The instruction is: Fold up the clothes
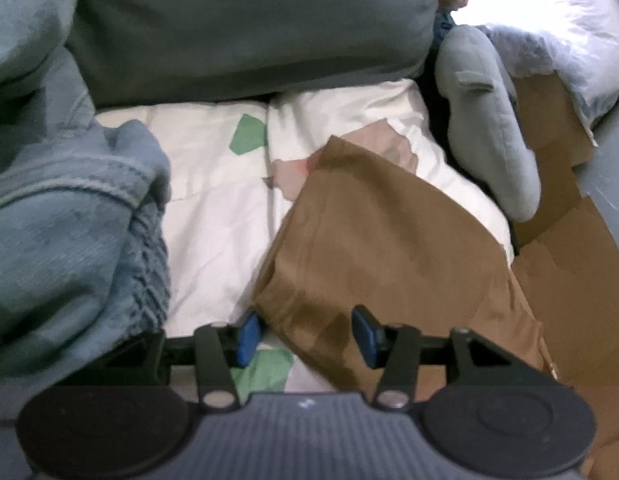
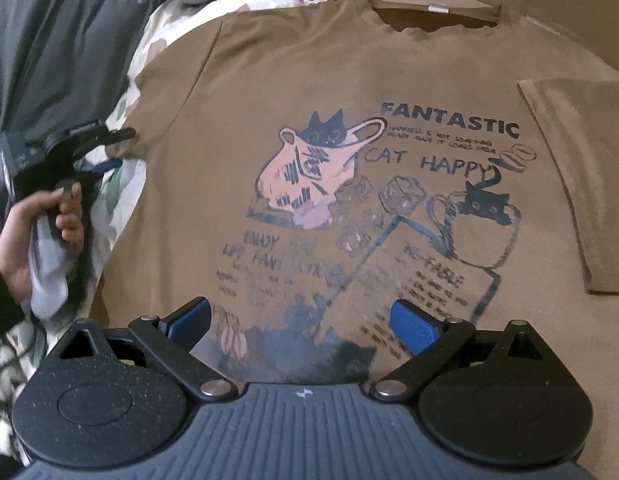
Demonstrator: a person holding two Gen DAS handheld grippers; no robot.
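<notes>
Your white bedsheet with green and pink patches (image 1: pixel 213 208) is under everything here, and the brown cotton t-shirt with the cat print (image 2: pixel 349 128) lies spread flat on it, front up, collar at the far end. A blue denim garment (image 1: pixel 69 216) is bunched up at the left. Your right claw (image 2: pixel 301 324) hangs wide open over the shirt's lower print, holding nothing. Your left claw (image 1: pixel 307 334) is open too, straddling the shirt's sleeve edge, with your hand (image 2: pixel 41 224) on its grip.
</notes>
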